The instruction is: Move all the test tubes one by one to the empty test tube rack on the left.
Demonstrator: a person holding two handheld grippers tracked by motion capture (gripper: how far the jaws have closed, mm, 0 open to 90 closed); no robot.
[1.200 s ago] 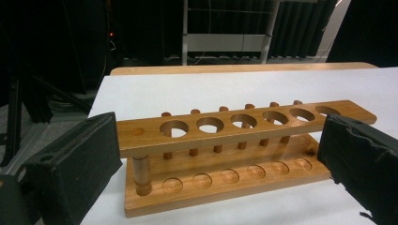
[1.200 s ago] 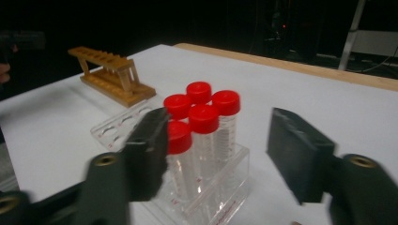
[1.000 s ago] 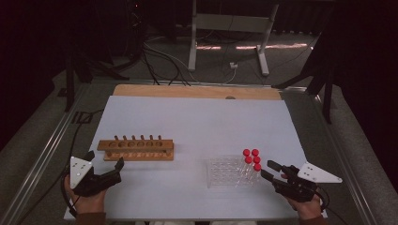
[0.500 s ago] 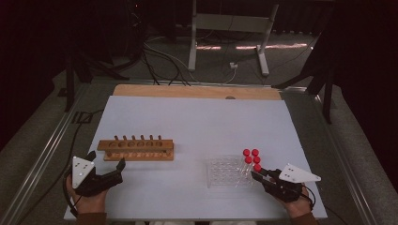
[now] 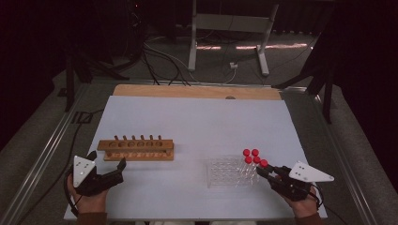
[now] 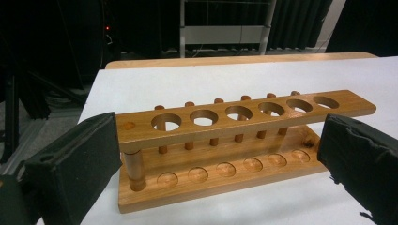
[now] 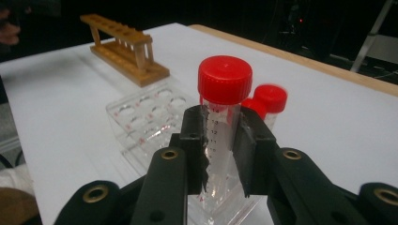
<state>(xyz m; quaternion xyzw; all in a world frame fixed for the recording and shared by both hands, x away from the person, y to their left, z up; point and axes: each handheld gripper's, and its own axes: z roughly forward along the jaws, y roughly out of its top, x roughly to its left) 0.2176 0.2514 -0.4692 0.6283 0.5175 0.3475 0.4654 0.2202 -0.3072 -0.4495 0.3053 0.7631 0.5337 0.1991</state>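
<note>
I have the right gripper (image 7: 220, 136) clamped on a red-capped tube (image 7: 224, 108), its jaws having just closed in on the clear body just below the cap. That tube stands upright in the clear plastic rack (image 5: 227, 171), at the rack's right end, near the table's (image 5: 197, 122) front right corner. Three more red-capped tubes (image 5: 251, 153) stand just beside it in the same rack, and the rack's other wells to the left are bare. My left gripper (image 5: 110, 173) sits released near the front left corner, jaws spread wide and pointing at the wooden rack (image 6: 234, 140) that lies just beyond them. All its holes are unfilled, and neither jaw touches the wood.
</note>
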